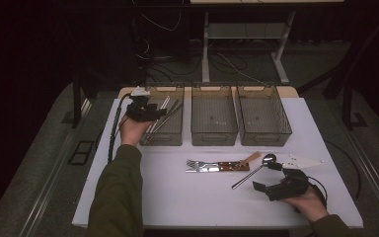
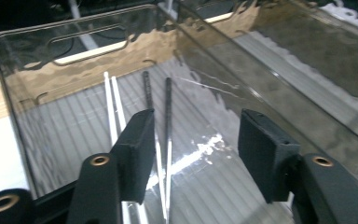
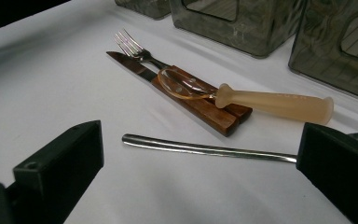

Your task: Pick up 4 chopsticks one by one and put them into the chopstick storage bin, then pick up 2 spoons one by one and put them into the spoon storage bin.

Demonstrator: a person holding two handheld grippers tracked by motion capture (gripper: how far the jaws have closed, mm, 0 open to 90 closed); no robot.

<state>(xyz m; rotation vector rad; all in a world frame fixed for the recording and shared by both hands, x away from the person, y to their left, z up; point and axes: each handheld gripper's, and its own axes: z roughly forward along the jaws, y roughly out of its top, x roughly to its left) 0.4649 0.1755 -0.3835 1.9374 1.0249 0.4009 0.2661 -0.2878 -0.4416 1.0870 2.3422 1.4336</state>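
Note:
My left gripper (image 1: 160, 112) hovers over the left clear bin (image 1: 170, 139), jaws apart and holding nothing. Below it in the left gripper view, beyond my gripper (image 2: 196, 126), a white pair of chopsticks (image 2: 114, 100) and a dark pair (image 2: 168, 107) lie on the bin floor. My right gripper (image 1: 266, 177) rests low on the white table near the front right, open wide. The long metal spoon (image 1: 254, 173) lies just ahead of it, its handle (image 3: 205, 149) running across the gap between the jaws. Beyond lie a fork (image 3: 133, 46), a wood-handled knife (image 3: 128, 63) and a peach-handled plastic spoon (image 3: 270, 102).
Two more clear bins, middle (image 1: 213, 134) and right (image 1: 264, 137), stand in a row at the back of the white table. A person's sleeved left forearm (image 1: 118, 187) reaches up the left side. Cables and desk legs lie on the dark floor behind.

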